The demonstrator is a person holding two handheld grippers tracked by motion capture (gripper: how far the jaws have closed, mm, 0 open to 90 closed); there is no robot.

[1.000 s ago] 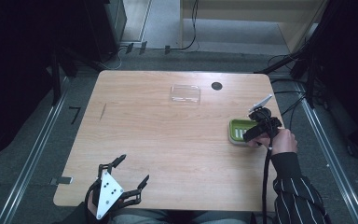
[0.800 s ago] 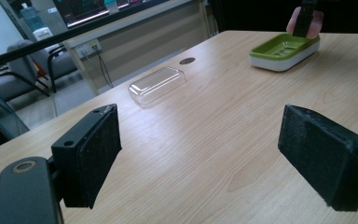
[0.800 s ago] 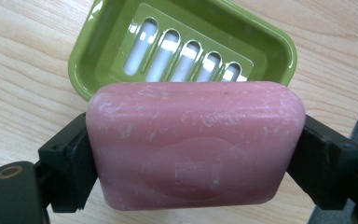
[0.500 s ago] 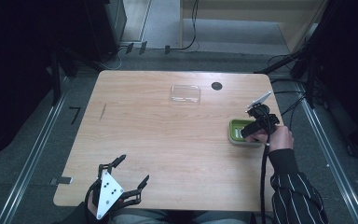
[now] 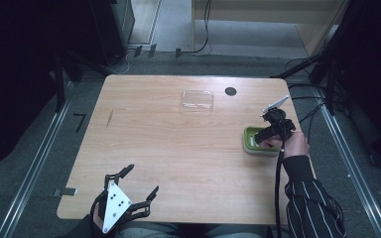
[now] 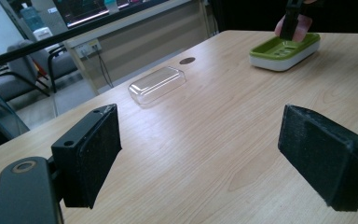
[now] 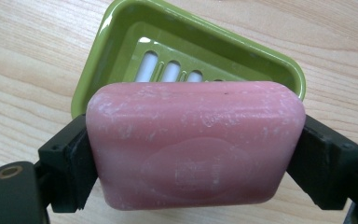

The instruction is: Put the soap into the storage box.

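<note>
I have the pink soap bar (image 7: 196, 144) pinched between the two black pads of my right gripper (image 7: 196, 154), one pad on each short end, with its broad face turned toward the camera on that gripper. It hangs just above the green soap dish (image 7: 121, 51), whose slotted green insert shows white through its slots behind the bar. From the high view, the dish (image 5: 252, 145) sits near the right edge of the wooden table (image 5: 178, 148), with my right gripper (image 5: 270, 133) over it.

I judge the bar to be solid and fairly heavy, stiff enough to take a firm squeeze, but waxy. Its surface looks dry and chalky, so it should not slide much, though the rounded corners leave the pads little flat to bite on. Gripping the ends, low and centred as I do now, seems the safest hold. A squeeze across the faces could dent it.

My left gripper (image 5: 129, 198) rests at the near left edge, its pads spread wide with nothing between them. A clear plastic lid (image 5: 197, 99) lies far across the table, well apart from the dish.
</note>
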